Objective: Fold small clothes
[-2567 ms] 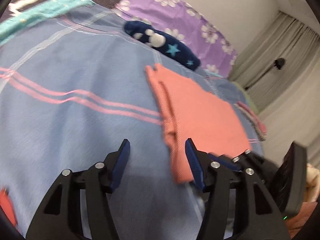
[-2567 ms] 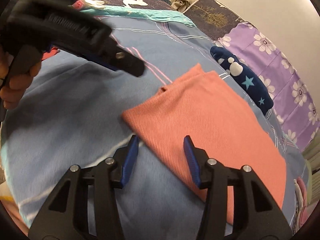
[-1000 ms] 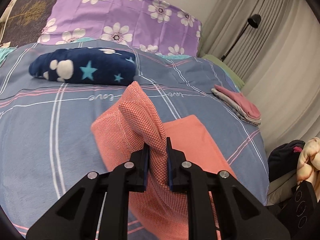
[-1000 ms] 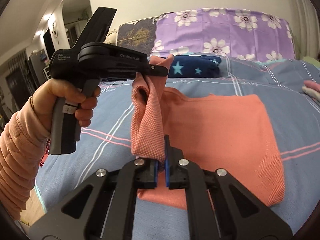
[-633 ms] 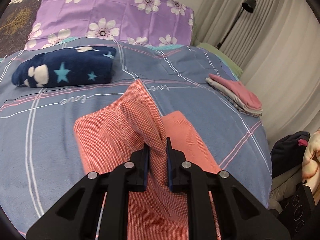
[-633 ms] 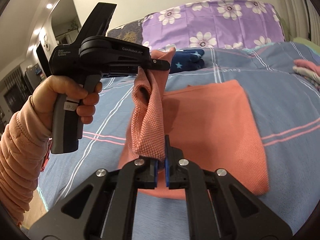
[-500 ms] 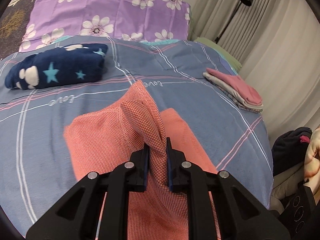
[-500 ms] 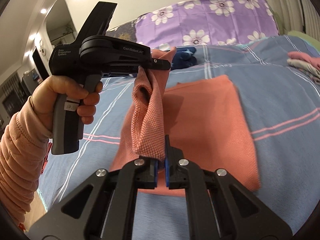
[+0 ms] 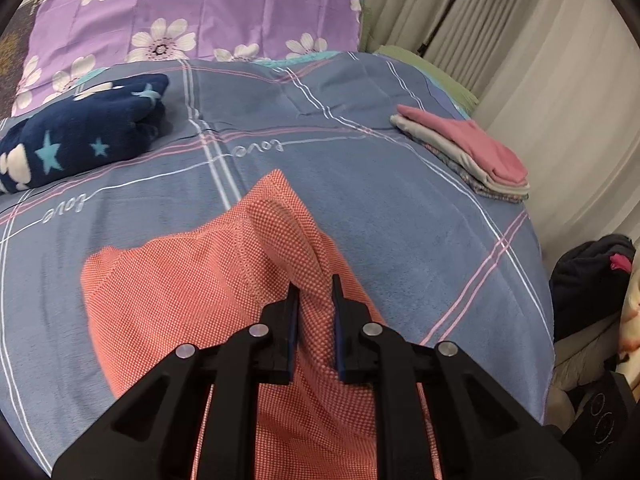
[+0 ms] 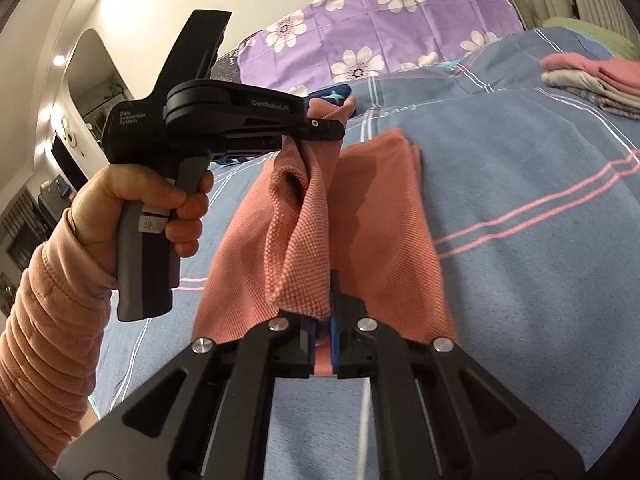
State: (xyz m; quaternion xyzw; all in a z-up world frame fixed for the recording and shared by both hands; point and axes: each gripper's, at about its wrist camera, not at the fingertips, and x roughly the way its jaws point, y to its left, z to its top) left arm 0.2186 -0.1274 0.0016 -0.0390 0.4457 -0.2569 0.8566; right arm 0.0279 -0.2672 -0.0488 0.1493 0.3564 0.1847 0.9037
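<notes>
We see the salmon garment (image 9: 200, 304) low in the centre of the left wrist frame, lying on the blue plaid bedspread (image 9: 400, 216), its near edge lifted off the bed between the two tools. Our left tool (image 9: 314, 308) is clenched on a raised fold of it. In the right wrist frame the right tool (image 10: 324, 320) pinches another corner of the same cloth at lower centre, and the left hand (image 10: 132, 208), in a pink sleeve (image 10: 44, 328), grips its handle at the left. Around the garment: a navy star-print fleece bundle (image 9: 80, 140) at the upper left, a purple flowered pillow (image 9: 192, 12) along the top, and a stack of folded clothes (image 9: 472, 156) with a pink piece uppermost at the right, well apart. Pale curtains (image 9: 540, 60) hang at the upper right. The bedspread between the garment and the stack is bare.
</notes>
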